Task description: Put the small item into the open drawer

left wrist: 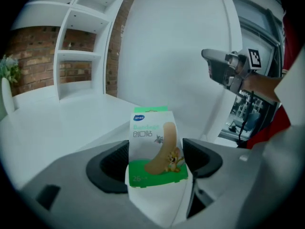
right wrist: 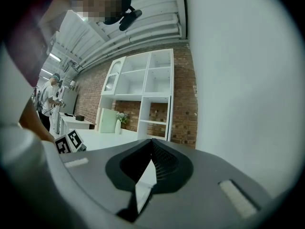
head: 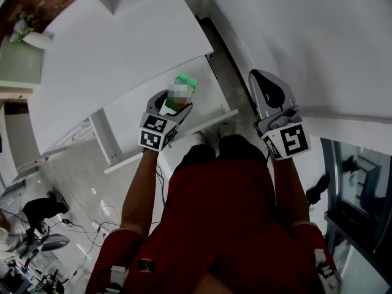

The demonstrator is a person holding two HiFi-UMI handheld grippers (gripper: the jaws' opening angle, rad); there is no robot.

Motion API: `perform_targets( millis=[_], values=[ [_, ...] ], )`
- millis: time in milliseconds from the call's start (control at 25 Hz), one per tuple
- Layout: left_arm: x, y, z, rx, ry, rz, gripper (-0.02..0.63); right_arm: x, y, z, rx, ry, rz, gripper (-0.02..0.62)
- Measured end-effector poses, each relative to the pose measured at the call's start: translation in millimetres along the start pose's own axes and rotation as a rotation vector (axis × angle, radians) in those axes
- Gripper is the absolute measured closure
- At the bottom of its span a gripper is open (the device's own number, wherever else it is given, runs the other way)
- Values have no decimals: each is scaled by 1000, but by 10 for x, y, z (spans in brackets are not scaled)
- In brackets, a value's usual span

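Note:
A small bandage box (left wrist: 154,146), white with a green band and a cartoon plaster printed on it, stands upright between the pads of my left gripper (left wrist: 155,159), which is shut on it. From the head view the left gripper (head: 177,103) holds the box (head: 185,84) above the open white drawer (head: 131,127) pulled out from under the white desk top (head: 116,48). My right gripper (head: 264,81) hangs to the right of the drawer, near the white wall. Its jaws (right wrist: 151,161) are closed together with nothing between them.
A white shelving unit (left wrist: 81,42) stands against a brick wall beyond the desk. A plant in a white vase (head: 24,29) sits at the desk's far left. Cables and equipment (head: 37,225) lie on the floor at the lower left. A person (right wrist: 50,99) stands far off.

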State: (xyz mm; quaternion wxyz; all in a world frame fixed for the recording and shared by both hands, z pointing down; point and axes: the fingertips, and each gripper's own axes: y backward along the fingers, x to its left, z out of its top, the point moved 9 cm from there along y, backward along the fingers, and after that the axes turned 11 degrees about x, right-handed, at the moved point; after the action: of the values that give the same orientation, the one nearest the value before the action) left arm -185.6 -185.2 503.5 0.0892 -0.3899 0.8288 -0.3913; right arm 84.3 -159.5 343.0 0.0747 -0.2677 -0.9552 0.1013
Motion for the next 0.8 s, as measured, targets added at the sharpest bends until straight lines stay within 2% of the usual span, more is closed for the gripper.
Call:
perform_targets(
  millis=[320,800],
  values=[
    [143,-429,-53,142,63,21,253,-209,-170,37,11,22,40,583],
    [383,-1092,-12,254,170,111,253,-555,-193,-107,36,0,37,583]
  ],
)
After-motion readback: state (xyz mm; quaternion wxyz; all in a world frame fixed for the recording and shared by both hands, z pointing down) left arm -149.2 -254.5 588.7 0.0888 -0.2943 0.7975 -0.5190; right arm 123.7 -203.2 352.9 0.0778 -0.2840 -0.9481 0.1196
